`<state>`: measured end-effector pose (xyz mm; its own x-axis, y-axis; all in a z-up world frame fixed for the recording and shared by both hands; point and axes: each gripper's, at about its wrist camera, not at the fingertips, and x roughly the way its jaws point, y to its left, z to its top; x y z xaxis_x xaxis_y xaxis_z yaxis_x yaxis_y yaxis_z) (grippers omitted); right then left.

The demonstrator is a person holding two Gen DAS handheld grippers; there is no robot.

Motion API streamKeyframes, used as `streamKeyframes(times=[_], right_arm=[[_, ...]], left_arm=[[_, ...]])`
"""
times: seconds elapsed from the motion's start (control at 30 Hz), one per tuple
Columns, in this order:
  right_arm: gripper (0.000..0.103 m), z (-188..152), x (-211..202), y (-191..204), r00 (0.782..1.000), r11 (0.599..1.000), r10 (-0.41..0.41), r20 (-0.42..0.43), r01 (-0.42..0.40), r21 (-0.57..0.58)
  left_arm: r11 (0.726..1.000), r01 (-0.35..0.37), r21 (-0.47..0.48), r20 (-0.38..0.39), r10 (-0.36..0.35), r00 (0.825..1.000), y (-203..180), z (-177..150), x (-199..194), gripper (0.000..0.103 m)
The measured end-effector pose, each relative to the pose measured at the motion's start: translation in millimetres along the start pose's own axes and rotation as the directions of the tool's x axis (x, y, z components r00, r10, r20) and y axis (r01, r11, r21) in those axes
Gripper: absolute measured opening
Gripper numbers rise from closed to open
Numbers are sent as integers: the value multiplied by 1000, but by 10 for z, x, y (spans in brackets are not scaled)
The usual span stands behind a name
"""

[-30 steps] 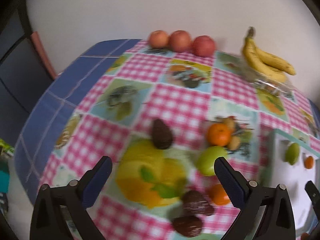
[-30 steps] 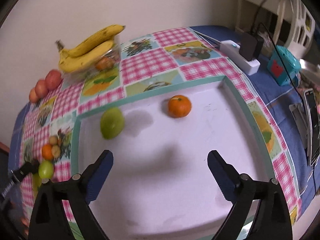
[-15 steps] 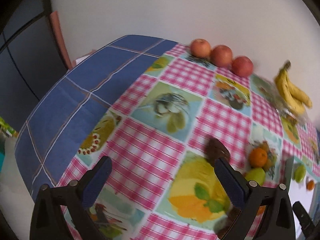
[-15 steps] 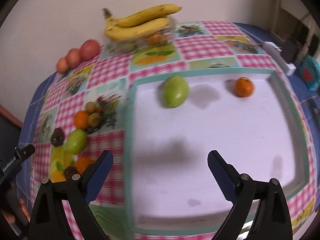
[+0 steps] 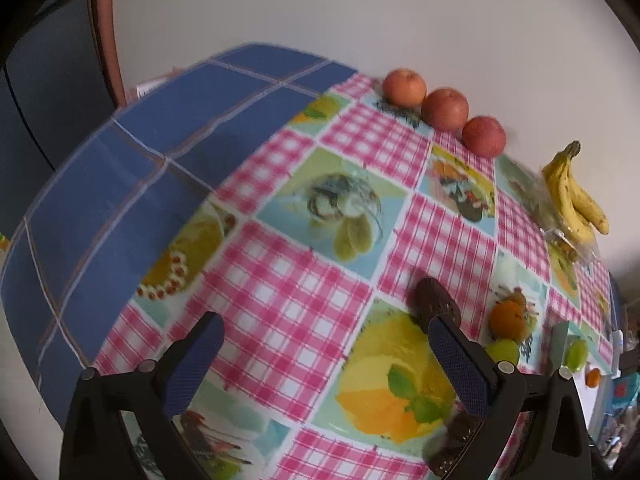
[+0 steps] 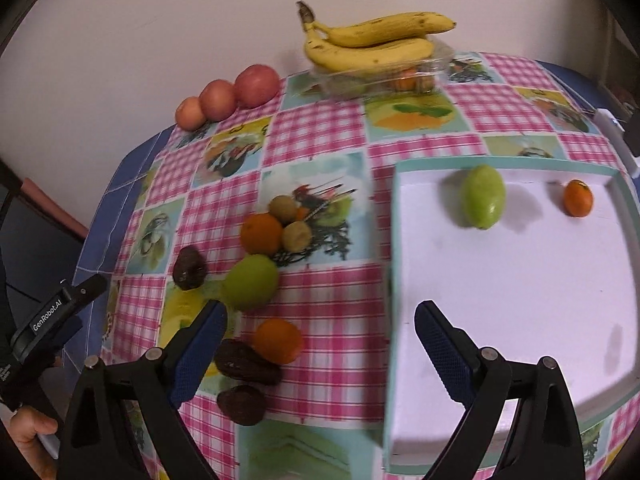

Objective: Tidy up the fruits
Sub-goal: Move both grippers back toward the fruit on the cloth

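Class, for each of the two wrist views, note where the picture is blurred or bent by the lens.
Left wrist view: the fisheye bows the tablecloth into a dome; the bananas at the right edge look soft. Right wrist view: the tray rim smears at its left edge, and the green fruit on the cloth is slightly blurred.

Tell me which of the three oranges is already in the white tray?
The small orange at the tray's far right corner. The other two oranges sit out on the checked tablecloth.

A pink checked tablecloth (image 6: 328,128) with fruit pictures covers the table, blue cloth (image 5: 132,168) showing at its edge, a pale wall (image 5: 360,12) behind.
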<state>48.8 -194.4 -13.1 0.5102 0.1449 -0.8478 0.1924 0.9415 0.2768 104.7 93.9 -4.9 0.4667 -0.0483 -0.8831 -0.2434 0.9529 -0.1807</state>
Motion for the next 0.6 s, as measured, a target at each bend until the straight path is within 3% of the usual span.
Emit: streamKeyframes(times=[0.07, 0.23, 0.6], right_arm=[[81, -17, 51, 57, 1000, 1000, 8, -21, -9, -16], [66, -70, 198, 118, 997, 999, 10, -73, -13, -38], [56, -165, 469, 199, 987, 999, 26, -159, -33, -41]], left_arm=[[1000, 16, -17, -18, -16, 1000, -5, -8, 36, 103], [998, 64, -25, -55, -66, 996, -77, -19, 161, 102], [986, 151, 70, -92, -144, 985, -490, 24, 411, 88]])
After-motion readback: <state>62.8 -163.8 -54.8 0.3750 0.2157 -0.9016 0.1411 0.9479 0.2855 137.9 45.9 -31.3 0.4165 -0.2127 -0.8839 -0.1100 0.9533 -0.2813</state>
